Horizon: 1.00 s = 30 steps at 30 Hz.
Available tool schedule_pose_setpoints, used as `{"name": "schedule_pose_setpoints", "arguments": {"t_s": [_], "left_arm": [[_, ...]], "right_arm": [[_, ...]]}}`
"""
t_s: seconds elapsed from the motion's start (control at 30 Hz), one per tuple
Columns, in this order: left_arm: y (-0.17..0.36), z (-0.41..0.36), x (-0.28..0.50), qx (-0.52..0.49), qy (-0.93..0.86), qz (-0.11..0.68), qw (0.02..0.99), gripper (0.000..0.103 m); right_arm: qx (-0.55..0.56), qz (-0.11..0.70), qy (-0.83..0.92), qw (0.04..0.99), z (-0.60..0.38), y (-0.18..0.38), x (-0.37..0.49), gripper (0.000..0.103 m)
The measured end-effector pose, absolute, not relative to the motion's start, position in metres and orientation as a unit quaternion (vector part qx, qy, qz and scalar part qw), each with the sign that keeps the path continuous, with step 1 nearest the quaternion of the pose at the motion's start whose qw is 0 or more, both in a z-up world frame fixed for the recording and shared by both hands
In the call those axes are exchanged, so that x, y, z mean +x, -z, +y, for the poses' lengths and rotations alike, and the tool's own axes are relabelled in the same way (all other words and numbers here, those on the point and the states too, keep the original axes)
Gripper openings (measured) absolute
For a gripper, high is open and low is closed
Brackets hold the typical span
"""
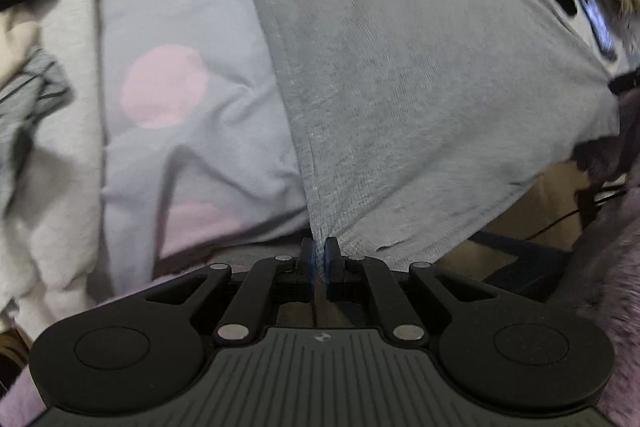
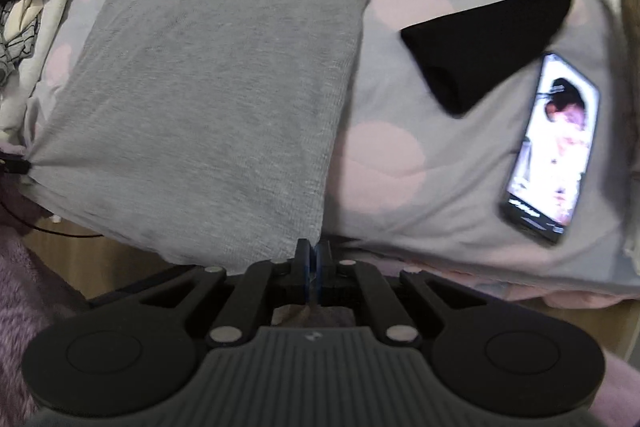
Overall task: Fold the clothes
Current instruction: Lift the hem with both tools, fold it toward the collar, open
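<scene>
A grey shirt (image 1: 420, 87) with black sleeves and a printed "7" lies on a bed, its hem end stretched toward me off the bed's near edge. My left gripper (image 1: 319, 255) is shut on the shirt's near left hem corner. My right gripper (image 2: 313, 254) is shut on the near right hem corner of the same shirt (image 2: 212, 99). The left gripper's tip shows small at the far left of the right wrist view (image 2: 16, 166). One black sleeve (image 2: 492, 39) lies out to the right on the bedding.
The bed has a grey cover with pink dots (image 2: 384, 155). A lit phone (image 2: 554, 151) lies on it at the right. Crumpled patterned clothes (image 1: 28, 99) sit at the left. A wooden floor (image 2: 120, 259) and a purple fluffy fabric (image 1: 608, 267) are below.
</scene>
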State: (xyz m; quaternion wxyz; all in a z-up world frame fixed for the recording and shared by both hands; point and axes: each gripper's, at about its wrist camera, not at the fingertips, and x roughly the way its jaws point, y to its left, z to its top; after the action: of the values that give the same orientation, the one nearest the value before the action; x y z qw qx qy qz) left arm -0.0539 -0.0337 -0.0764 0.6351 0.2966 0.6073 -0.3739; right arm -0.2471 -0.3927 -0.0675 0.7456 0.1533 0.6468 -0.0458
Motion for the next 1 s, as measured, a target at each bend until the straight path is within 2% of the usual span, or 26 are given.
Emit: {"name": "schedule_pose_setpoints", "arguments": {"t_s": [0.1,0.2,0.47,0.53,0.6,0.63,0.73,1.0], "left_arm": [[0.077,-0.038,-0.065,0.338,0.375,0.581,0.639,0.005],[0.07,-0.041,-0.079,0.358,0.397,0.549,0.642,0.016],[0.074,-0.069,-0.144,0.498,0.489,0.382,0.606,0.022],[0.086,-0.072,-0.159,0.535,0.5,0.354,0.582,0.032],[0.101,-0.072,-0.17,0.566,0.504,0.337,0.559,0.039],[0.108,-0.073,-0.172,0.571,0.505,0.337,0.552,0.039],[0.122,-0.076,-0.176,0.57,0.505,0.343,0.55,0.039],[0.14,-0.083,-0.179,0.567,0.47,0.338,0.586,0.038]], "right_arm": [[0.097,0.645,0.062,0.756,-0.382,0.071,-0.247,0.011],[0.044,0.635,0.056,0.769,-0.368,0.066,-0.25,0.02],[-0.045,0.595,-0.058,0.8,-0.311,0.07,-0.239,0.02],[-0.063,0.595,-0.086,0.797,-0.295,0.078,-0.235,0.027],[-0.074,0.606,-0.109,0.784,-0.283,0.09,-0.236,0.031],[-0.076,0.616,-0.118,0.775,-0.28,0.096,-0.236,0.031],[-0.052,0.642,-0.118,0.756,-0.279,0.113,-0.234,0.031],[0.146,0.653,-0.01,0.744,-0.313,0.134,-0.219,0.034]]}}
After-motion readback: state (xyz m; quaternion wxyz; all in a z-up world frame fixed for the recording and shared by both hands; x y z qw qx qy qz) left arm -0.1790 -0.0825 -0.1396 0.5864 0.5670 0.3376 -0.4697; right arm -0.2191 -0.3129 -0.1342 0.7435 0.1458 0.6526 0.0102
